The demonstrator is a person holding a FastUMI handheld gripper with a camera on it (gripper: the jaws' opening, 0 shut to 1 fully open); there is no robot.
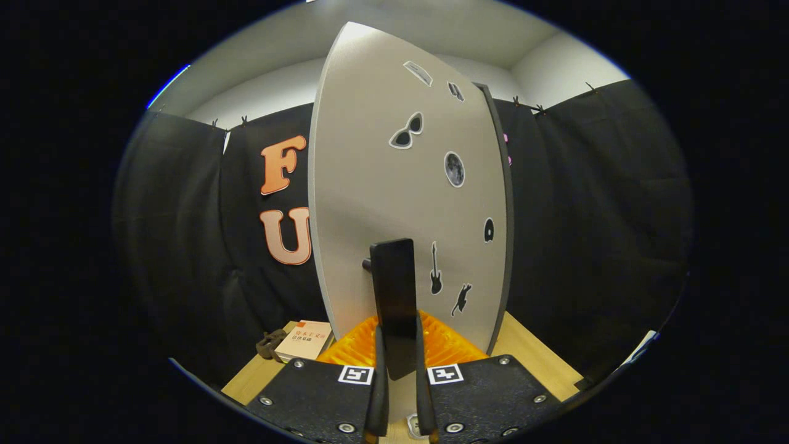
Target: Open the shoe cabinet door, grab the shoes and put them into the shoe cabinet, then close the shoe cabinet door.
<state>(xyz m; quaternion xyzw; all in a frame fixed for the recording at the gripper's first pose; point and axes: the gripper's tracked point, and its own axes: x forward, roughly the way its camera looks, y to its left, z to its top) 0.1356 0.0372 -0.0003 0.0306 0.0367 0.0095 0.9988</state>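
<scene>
The hand-held gripper (399,370) was nearly shut, both fingers pinching the dark handle (394,296) that stood out from the door (382,185), probably so the panel could be swung on its hinge. The door filled the space just beyond the handle, so I could not tell how far it stood open, nor where the shoes were. Left of the door, a book (303,340) lay on the counter (246,382).

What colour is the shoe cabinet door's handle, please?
Black, seen best in the gripper view: the handle sits between the claw's closed fingers.
</scene>
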